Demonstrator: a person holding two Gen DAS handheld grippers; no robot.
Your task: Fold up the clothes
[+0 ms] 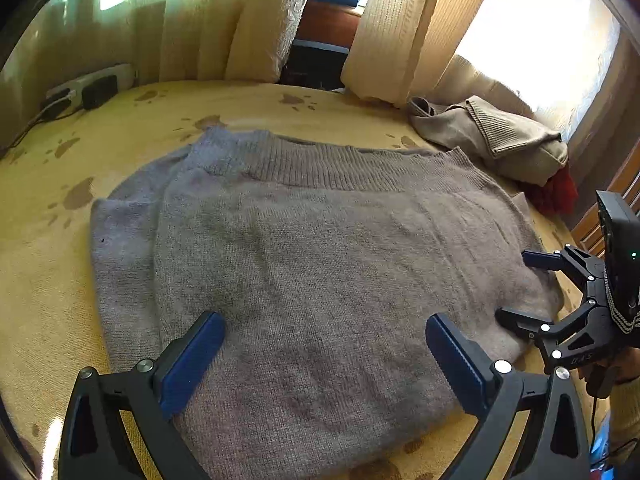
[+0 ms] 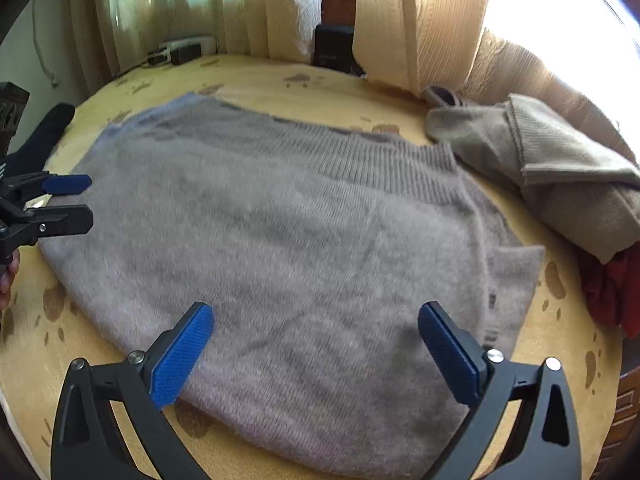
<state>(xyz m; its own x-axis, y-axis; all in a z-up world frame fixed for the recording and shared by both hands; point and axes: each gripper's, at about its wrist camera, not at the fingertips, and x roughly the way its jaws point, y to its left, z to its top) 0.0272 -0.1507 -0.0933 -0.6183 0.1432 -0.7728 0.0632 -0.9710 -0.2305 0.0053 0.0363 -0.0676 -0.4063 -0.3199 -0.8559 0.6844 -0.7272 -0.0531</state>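
Red cloth (image 1: 554,196) mostly hidden under beige garment (image 1: 504,142).

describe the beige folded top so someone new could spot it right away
Start at the yellow bed cover and go to its window-side edge. Beside the big grey sweater lies the beige folded top. It is smaller, bundled rather than spread flat, with red cloth under it.

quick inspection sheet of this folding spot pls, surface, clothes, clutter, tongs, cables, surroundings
surface: yellow bedspread with brown blotches
job's things: grey sweater lying flat, partly folded; beige garment folded at the right over a red cloth
clutter: dark sock at the left edge
tongs: left tongs and right tongs open, holding nothing
cables: power strip with plugs and a lead
surroundings: cream curtains, bright windows
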